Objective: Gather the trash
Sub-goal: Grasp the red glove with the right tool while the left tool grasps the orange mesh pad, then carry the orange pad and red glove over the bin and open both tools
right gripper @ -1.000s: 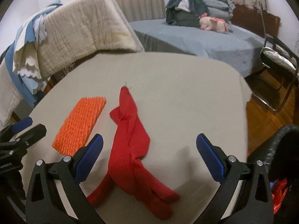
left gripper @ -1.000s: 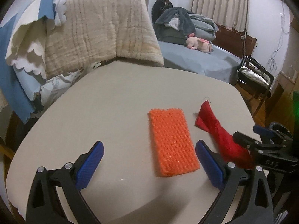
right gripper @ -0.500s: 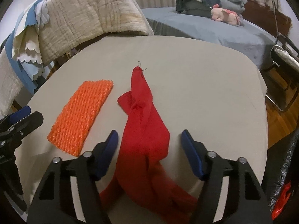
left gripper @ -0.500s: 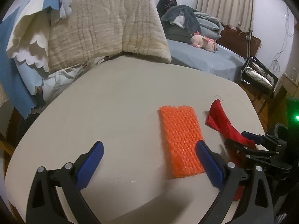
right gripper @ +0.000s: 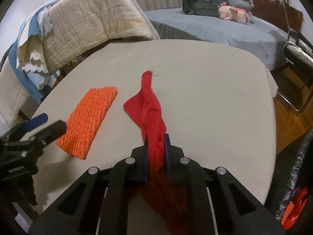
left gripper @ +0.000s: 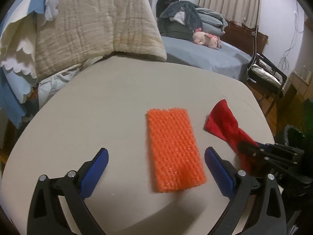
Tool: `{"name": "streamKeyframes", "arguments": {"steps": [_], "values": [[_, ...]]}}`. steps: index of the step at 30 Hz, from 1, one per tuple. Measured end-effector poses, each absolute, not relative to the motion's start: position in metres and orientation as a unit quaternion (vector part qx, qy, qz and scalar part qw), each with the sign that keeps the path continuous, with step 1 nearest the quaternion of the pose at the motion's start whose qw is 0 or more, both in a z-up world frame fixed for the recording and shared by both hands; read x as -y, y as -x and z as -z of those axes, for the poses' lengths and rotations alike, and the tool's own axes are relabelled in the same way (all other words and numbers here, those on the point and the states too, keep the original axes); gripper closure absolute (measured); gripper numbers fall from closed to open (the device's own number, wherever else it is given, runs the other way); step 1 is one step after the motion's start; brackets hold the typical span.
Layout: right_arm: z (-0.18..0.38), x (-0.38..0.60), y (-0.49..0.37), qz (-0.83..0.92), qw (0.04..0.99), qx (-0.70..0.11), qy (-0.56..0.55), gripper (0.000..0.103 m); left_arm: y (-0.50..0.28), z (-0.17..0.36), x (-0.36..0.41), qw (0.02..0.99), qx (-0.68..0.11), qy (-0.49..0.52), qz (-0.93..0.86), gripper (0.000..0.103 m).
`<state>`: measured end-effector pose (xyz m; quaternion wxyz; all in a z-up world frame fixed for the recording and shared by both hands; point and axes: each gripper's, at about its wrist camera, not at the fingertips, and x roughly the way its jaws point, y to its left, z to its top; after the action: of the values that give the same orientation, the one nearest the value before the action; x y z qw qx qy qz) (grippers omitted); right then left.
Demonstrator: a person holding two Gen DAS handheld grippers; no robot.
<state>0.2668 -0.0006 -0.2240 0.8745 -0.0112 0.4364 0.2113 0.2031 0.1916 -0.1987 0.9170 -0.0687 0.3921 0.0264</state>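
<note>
A red cloth [right gripper: 149, 107] lies stretched on the beige table [right gripper: 205, 98]. My right gripper [right gripper: 156, 139] is shut on its near part; the far end rests on the table. It also shows in the left wrist view [left gripper: 225, 123], with the right gripper [left gripper: 252, 148] on it. An orange mesh pad [left gripper: 173, 146] lies flat on the table between the fingers of my left gripper [left gripper: 156, 166], which is open, empty and just above the table. The pad also shows in the right wrist view [right gripper: 90, 117].
A black trash bag [right gripper: 299, 176] with orange scraps inside stands beyond the table's right edge. A chair draped with beige and blue blankets [left gripper: 88, 29] stands at the far left edge. A bed [left gripper: 205, 54] and a folding chair [left gripper: 268, 74] are behind.
My right gripper has closed on the red cloth. My left gripper has moved right, so the orange pad now lies between its fingers.
</note>
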Motion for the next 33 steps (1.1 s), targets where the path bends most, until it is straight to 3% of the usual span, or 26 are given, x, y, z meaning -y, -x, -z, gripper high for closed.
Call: {"name": "streamKeyframes", "arguments": {"steps": [7,14,15,17,22,33], "values": [[0.211,0.025,-0.274,-0.189,0.886,-0.424,-0.005,0.091,-0.218,0.211,-0.179,0.909,-0.410,0.066,-0.021,0.009],[0.208,0.033,-0.275,-0.185,0.888,-0.421,-0.010,0.091,-0.228,0.227,-0.168,0.896,-0.438,0.063,-0.014,0.026],[0.208,0.033,-0.274,-0.187,0.888,-0.420,-0.010,0.091,-0.228,0.226,-0.167,0.897,-0.437,0.058,-0.015,0.031],[0.206,0.031,-0.272,-0.189,0.888,-0.419,-0.009,0.091,-0.228,0.225,-0.164,0.898,-0.437,0.052,-0.011,0.055],[0.202,0.030,-0.266,-0.197,0.886,-0.418,-0.012,0.091,-0.225,0.217,-0.162,0.903,-0.425,0.052,-0.003,0.078],[0.181,0.030,-0.254,-0.208,0.891,-0.403,-0.018,0.091,-0.211,0.178,-0.153,0.919,-0.389,0.066,0.011,0.083]]}}
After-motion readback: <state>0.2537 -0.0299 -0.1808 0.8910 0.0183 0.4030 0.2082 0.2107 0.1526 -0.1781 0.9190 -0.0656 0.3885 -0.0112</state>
